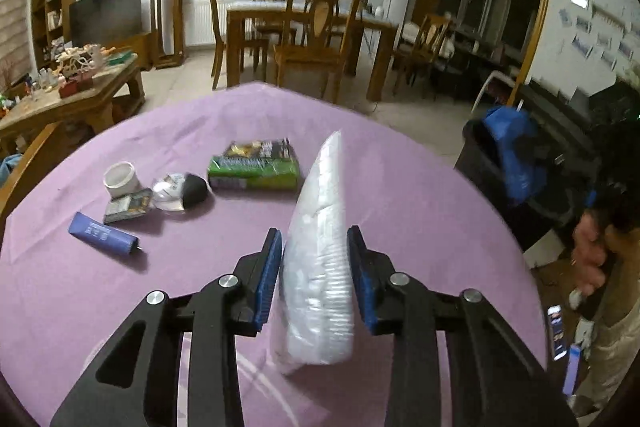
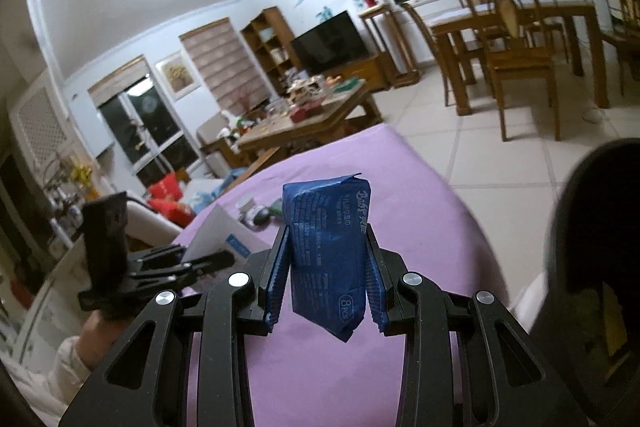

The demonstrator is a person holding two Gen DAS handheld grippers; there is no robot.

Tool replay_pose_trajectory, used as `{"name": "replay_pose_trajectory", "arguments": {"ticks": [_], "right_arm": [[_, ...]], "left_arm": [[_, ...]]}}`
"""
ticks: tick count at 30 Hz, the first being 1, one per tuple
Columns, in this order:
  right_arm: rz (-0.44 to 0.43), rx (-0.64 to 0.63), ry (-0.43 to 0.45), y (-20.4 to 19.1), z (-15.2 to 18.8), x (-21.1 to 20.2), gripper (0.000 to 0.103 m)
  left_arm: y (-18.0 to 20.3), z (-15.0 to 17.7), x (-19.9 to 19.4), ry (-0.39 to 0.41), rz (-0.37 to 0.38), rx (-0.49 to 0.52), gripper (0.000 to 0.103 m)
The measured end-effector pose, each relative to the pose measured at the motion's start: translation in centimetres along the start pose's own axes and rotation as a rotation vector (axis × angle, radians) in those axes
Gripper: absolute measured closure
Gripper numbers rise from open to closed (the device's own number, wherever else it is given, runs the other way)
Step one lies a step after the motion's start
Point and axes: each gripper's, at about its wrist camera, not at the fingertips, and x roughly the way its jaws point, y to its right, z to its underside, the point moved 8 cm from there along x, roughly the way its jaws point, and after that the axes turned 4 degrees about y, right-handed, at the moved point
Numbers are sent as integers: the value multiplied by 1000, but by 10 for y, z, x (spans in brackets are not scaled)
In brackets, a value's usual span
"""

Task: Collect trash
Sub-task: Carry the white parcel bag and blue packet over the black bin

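In the left wrist view my left gripper (image 1: 315,231) is shut on a clear crinkled plastic bag (image 1: 320,259), held upright above the purple table (image 1: 400,211). My right gripper (image 2: 327,231) is shut on a blue wipes packet (image 2: 328,259), which stands up between the blue pads (image 2: 280,267). From the left wrist view that blue packet (image 1: 516,155) hangs blurred over a black trash bin (image 1: 480,163) at the table's right side. Still on the cloth lie a green snack packet (image 1: 254,167), a white cup (image 1: 120,179), a crumpled black-and-white wrapper (image 1: 182,191), a small box (image 1: 128,205) and a blue tube (image 1: 102,235).
The bin's dark wall (image 2: 592,259) fills the right edge of the right wrist view. A person's hand (image 1: 588,251) shows beside the table. A cluttered coffee table (image 1: 72,95) stands left, and a dining table with chairs (image 1: 312,27) stands behind on tiled floor.
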Motion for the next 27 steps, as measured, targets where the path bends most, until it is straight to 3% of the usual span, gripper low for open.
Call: {"name": "replay_pose_trajectory", "arguments": {"ticks": [3,5,12,19,27], "right_arm": [[9,13,0,16,6,-18,68],[11,22,-1,26,10,-27,68],[15,58,27,41,15,-37,68],[102,106,180,72,-6,-86,68],[311,164,375,151,-23,-188,68]], "left_arm": [[-2,11,20,-63,-76,24,69],[-7,13,26,-80,-105,12,77],[-13,-14,1,47,-68,-89,80],[49,-60,0,120,93,-59,80],[176,-91,36,132,300,93,80]]}}
